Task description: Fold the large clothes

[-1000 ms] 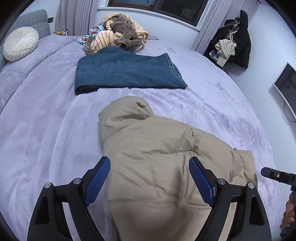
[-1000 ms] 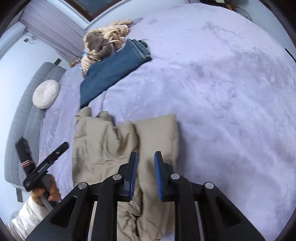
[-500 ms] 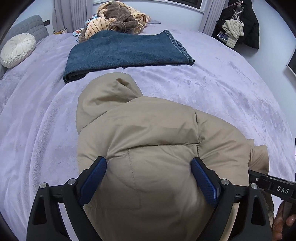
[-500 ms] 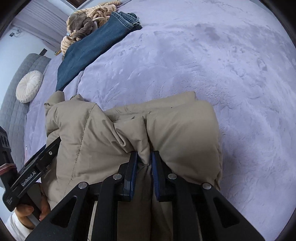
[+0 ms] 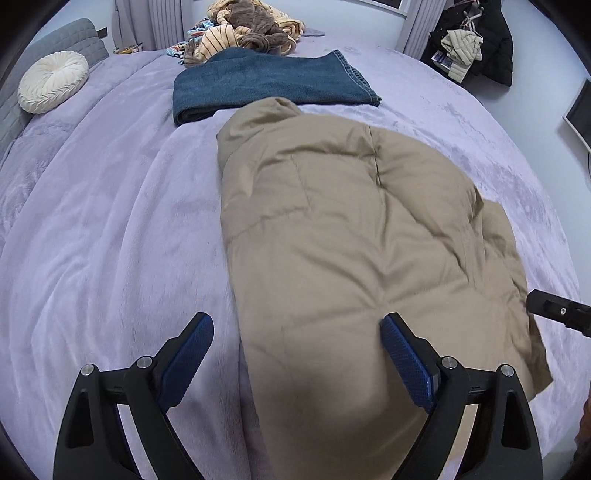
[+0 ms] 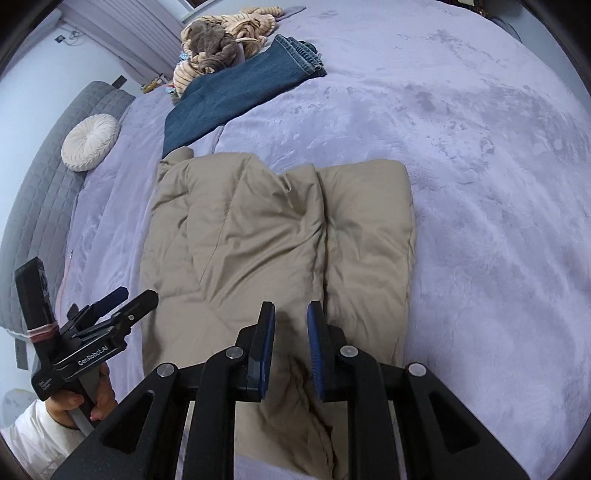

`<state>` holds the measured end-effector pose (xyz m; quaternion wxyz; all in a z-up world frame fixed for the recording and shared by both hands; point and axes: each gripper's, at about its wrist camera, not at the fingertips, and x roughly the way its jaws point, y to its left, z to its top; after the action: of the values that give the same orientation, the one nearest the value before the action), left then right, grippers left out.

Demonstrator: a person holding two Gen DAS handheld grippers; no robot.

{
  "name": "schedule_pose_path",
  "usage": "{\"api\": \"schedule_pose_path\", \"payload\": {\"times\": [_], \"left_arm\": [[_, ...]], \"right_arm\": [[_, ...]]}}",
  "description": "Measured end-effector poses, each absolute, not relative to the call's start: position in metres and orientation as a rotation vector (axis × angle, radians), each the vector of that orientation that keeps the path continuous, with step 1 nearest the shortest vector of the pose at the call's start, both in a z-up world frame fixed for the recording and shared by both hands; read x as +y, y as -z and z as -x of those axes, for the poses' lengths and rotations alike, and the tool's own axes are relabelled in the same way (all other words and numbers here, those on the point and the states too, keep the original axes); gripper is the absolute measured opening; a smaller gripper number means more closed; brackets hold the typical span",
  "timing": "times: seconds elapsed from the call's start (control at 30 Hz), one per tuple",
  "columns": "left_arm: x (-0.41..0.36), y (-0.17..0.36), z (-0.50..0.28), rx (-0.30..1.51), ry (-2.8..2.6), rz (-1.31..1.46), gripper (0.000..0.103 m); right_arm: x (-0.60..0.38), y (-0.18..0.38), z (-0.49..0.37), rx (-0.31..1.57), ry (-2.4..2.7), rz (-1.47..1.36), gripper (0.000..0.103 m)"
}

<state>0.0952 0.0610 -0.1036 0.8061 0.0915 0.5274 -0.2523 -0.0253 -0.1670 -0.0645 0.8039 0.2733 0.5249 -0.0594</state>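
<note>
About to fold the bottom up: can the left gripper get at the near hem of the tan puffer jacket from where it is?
Probably yes. The left gripper stands wide open, straddling the left edge of the tan puffer jacket, with only lilac bedspread beside it; nothing blocks it. The hem itself is out of view.

Both wrist views steep, close; share jacket (image 5: 351, 229).

a wide bed with a soft lilac plush cover (image 5: 110, 221) carries a padded beige hooded jacket (image 5: 351, 229), folded dark blue jeans (image 5: 266, 81), a round cream pleated cushion (image 5: 53, 86) and a heap of striped brown clothes (image 5: 243, 33).
</note>
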Motion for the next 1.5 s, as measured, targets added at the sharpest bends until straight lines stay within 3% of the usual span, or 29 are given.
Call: {"api": "schedule_pose_path", "payload": {"times": [0.53,0.8,0.93,1.23,1.3,1.5], "left_arm": [[0.084,0.105,-0.061,1.249,0.518,-0.231,0.093],[0.092,0.089,-0.048,1.252,0.519,-0.230,0.093],[0.097,0.079,-0.040,1.241,0.504,-0.213,0.093],[0.104,0.062,-0.011,1.237,0.451,-0.198,0.093],[0.106,0.058,-0.003,1.229,0.432,-0.194,0.100],[0.106,0.047,0.025,1.216,0.415,-0.177,0.102]], "right_arm": [[-0.145,0.122,0.081,1.327,0.235,-0.686,0.020],[-0.143,0.090,0.090,1.293,0.233,-0.685,0.020],[-0.142,0.076,0.095,1.274,0.216,-0.682,0.032],[-0.133,0.055,0.116,1.255,0.173,-0.666,0.033],[-0.132,0.049,0.125,1.246,0.163,-0.661,0.033],[-0.132,0.039,0.150,1.240,0.155,-0.654,0.034]]}}
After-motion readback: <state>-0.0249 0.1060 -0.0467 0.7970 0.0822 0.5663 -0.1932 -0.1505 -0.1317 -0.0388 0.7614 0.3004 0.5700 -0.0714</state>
